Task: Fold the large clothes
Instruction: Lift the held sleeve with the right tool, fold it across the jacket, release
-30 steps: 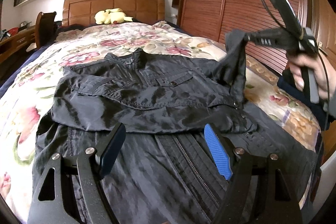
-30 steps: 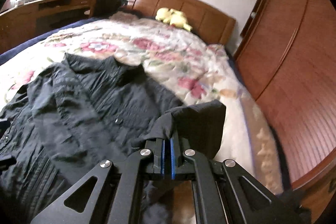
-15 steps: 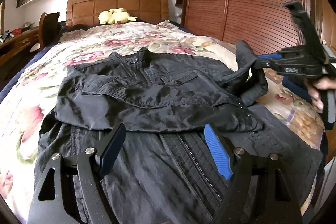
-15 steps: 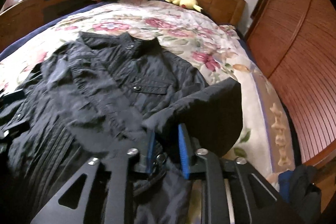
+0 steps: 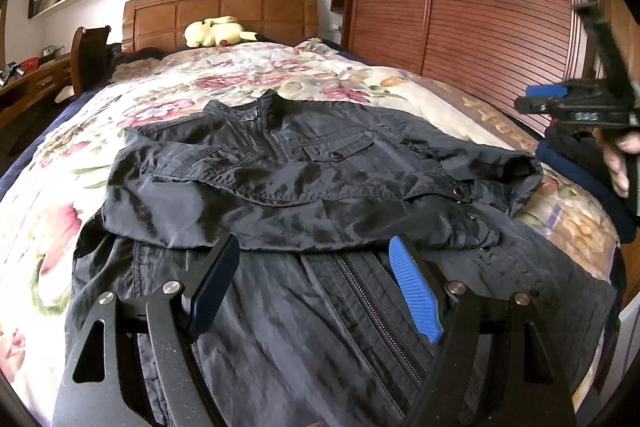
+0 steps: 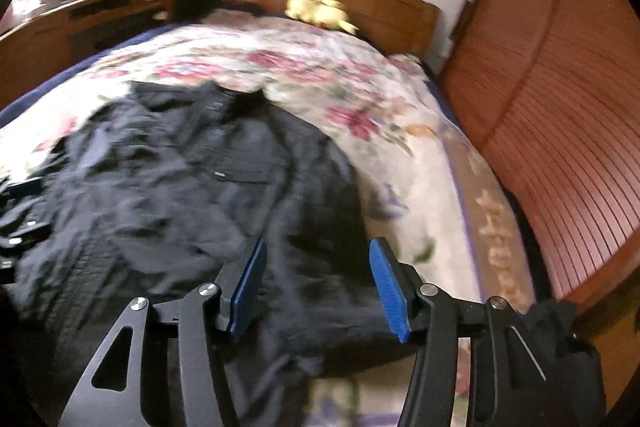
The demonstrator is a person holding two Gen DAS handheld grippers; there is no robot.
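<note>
1. Left wrist view first, nearest stuff: the left gripper [image 5: 312, 283] hangs low over the bottom half of the black jacket [image 5: 304, 187], jaws spread wide with nothing clamped. The zipper [image 5: 376, 311] runs up between the two pads, cloth lying under them and not pinched.

2. Right wrist view is pretty blurry, but the right gripper [image 6: 316, 287] has jaws that are opening and they look empty. Dark fabric sits below and ahead of them, not caught by the pads as far as I can tell. From the left camera that gripper shows out past the bed's right edge, held in a hand [image 5: 620, 163], clear of the jacket.

3. The jacket lies flat on the floral bedspread [image 5: 248, 83], collar pointing to the headboard [image 5: 220, 15]. Both sleeves are folded across the chest, and the right sleeve [image 5: 480, 183] looks bunched and puffy at its cuff end.

4. What I'd worry about: that lumpy sleeve could spring back or slide off toward the bed edge, since the fabric looks slick. Then any fold of the hem upward would trap a crooked lump.

5. Also, grabbing the hem with only one layer in the jaws would drag the top panel and skew the zipper line.

6. Far end: a yellow plush toy [image 5: 218, 31] by the headboard, well apart from everything.
</note>
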